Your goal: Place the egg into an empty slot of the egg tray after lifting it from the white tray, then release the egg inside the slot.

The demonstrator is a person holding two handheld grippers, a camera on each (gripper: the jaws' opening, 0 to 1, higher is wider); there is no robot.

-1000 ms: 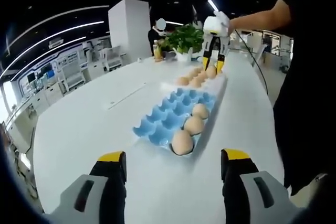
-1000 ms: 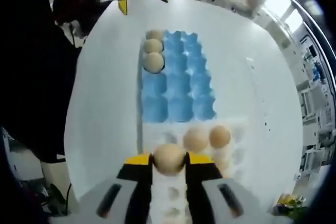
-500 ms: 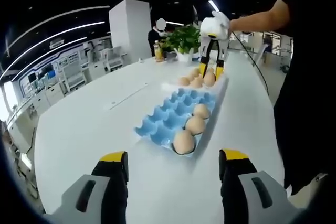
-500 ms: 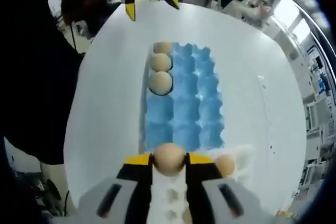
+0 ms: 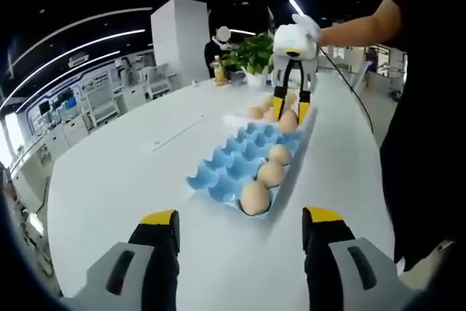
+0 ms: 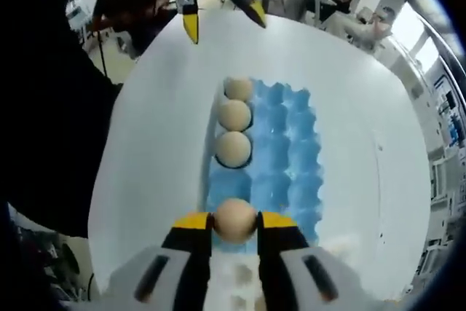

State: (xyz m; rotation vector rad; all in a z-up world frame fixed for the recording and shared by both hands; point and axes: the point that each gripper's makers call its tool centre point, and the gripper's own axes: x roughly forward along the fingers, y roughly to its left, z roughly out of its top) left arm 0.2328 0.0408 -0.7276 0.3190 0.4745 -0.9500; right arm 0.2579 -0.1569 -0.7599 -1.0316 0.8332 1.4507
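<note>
Your left tongs (image 5: 237, 227) stand with jaws apart and hold nothing, low over the white bench (image 5: 124, 172). Ahead of them lies the blue egg tray (image 5: 233, 162), with three eggs (image 5: 270, 173) seated in a row along its edge on the right of these tongs. Beyond the tray's far end sits the white tray (image 5: 240, 116), with further eggs resting in it. A potted plant (image 5: 255, 54) stands on the bench further back.

Your right tongs (image 6: 234, 221) are clamped on the egg (image 6: 234, 219), which sits between the two yellow-tipped jaws. In the left gripper view you see these tongs above the far end of the egg tray, near its border with the white tray, with the egg raised clear of the slots. In the right gripper view the egg hangs over the near end of the egg tray, in line with the row of three seated eggs ahead of it. The white tray shows just below the jaws, and the left tongs point in from the far end of the bench.
</note>
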